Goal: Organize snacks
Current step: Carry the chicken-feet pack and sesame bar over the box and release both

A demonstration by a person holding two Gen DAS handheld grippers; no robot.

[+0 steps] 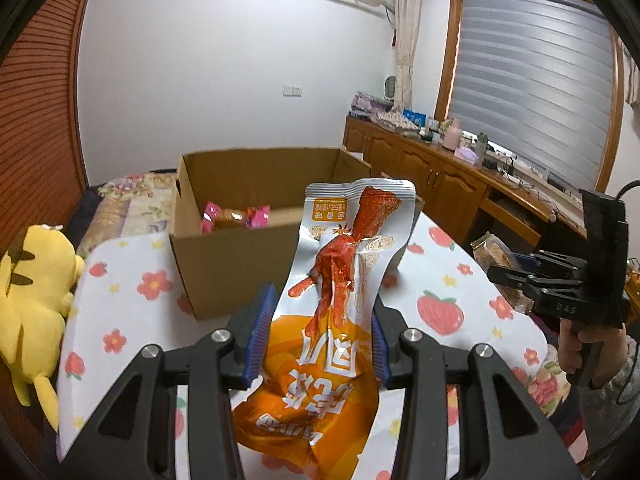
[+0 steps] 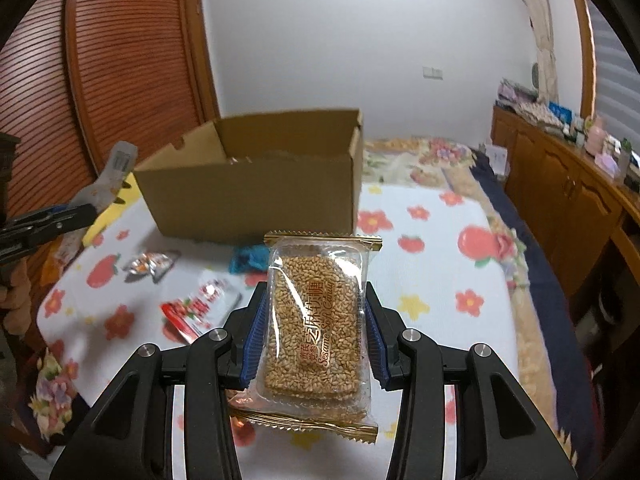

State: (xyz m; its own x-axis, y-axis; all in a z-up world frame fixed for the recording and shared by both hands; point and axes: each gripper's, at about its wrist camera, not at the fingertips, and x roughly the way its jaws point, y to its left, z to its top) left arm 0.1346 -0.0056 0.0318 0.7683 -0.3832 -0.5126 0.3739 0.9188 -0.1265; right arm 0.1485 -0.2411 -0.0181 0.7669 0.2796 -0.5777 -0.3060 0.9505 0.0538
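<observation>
My left gripper (image 1: 320, 332) is shut on an orange and silver chicken-foot snack packet (image 1: 336, 300), held off the flowered cloth in front of the open cardboard box (image 1: 240, 276). Pink-wrapped snacks (image 1: 236, 218) lie inside the box. My right gripper (image 2: 316, 332) is shut on a clear packet of sesame candy (image 2: 316, 316), also held above the cloth with the cardboard box (image 2: 256, 200) beyond it. The right gripper (image 1: 516, 276) shows at the right edge of the left wrist view, the left gripper (image 2: 60, 216) at the left edge of the right wrist view.
Loose snacks lie on the flowered cloth (image 2: 440, 280): a red and white packet (image 2: 200, 312), a silver packet (image 2: 150, 266) and a blue wrapper (image 2: 250, 260). A yellow plush toy (image 1: 32, 304) sits left of the box. A wooden sideboard (image 1: 460, 176) runs along the right.
</observation>
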